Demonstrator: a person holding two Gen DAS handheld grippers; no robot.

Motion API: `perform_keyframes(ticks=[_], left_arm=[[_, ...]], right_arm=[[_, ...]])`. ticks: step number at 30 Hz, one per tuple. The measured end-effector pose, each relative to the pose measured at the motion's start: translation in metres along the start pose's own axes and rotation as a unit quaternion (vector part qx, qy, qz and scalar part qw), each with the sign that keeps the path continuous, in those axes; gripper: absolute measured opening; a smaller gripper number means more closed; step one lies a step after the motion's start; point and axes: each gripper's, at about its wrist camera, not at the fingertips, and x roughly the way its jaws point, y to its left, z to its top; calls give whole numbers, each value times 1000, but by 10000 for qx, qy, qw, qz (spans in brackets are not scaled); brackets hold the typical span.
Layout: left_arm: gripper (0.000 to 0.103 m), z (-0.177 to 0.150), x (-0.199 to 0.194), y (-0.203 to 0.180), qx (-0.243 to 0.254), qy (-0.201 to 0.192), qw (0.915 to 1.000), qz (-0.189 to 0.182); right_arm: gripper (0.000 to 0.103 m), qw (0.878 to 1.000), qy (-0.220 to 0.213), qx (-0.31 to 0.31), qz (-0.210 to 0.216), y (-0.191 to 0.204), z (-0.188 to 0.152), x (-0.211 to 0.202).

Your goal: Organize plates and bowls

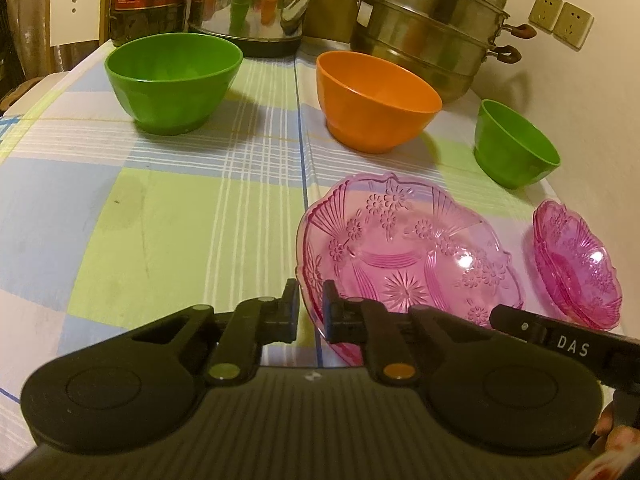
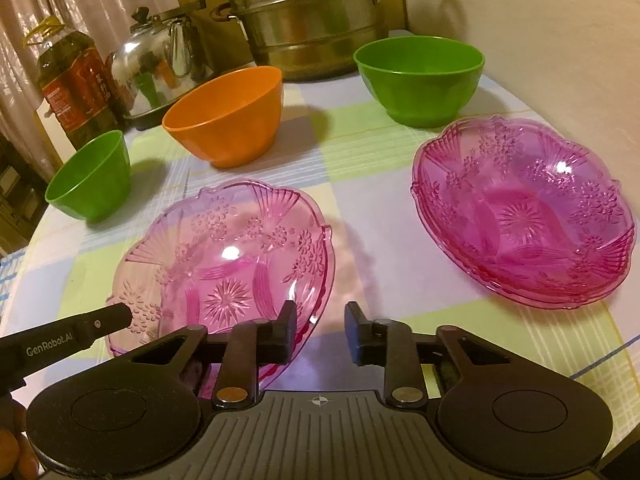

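both claws at the near pink plate, worktop set w/ bowls and plates

left claw (image 1: pixel 310 300) nearly closed, its two fingers either side of the near rim of the lighter pink plate (image 1: pixel 408 256); can't tell if it truly grips. right claw (image 2: pixel 320 330) released, gap between fingers wide, left finger over the same plate's (image 2: pixel 224 264) near-right rim, right finger over bare worktop (image 2: pixel 380 184). darker pink plate stack (image 2: pixel 524 212) sits apart to the right. behind: orange bowl (image 2: pixel 228 116) centre, large green bowl (image 2: pixel 420 80) and small green bowl (image 2: pixel 92 176) either side, all upright. at back: steel steamer pot (image 2: pixel 316 16), kettle (image 2: pixel 156 68), oil bottle (image 2: pixel 72 84)
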Motion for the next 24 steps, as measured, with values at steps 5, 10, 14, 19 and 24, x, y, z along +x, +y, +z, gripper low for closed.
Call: perform_keyframes(ticks=[5, 10, 14, 19, 24], left_arm=[[10, 0, -2, 0, 38, 25, 10000, 7], [10, 0, -8, -3, 80, 27, 10000, 23], [10, -2, -17, -7, 114, 8, 9999, 22], [10, -2, -32, -17, 181, -61, 9998, -44], [10, -1, -44, -32, 282, -120, 9994, -136]], right_arm=[[14, 9999, -21, -110, 54, 4, -2, -2], [14, 9999, 0, -134, 108, 4, -4, -7], [14, 9998, -47, -166, 107, 4, -5, -16], [14, 9998, -132, -123, 108, -1, -5, -30], [14, 9996, -264, -52, 62, -8, -6, -49]])
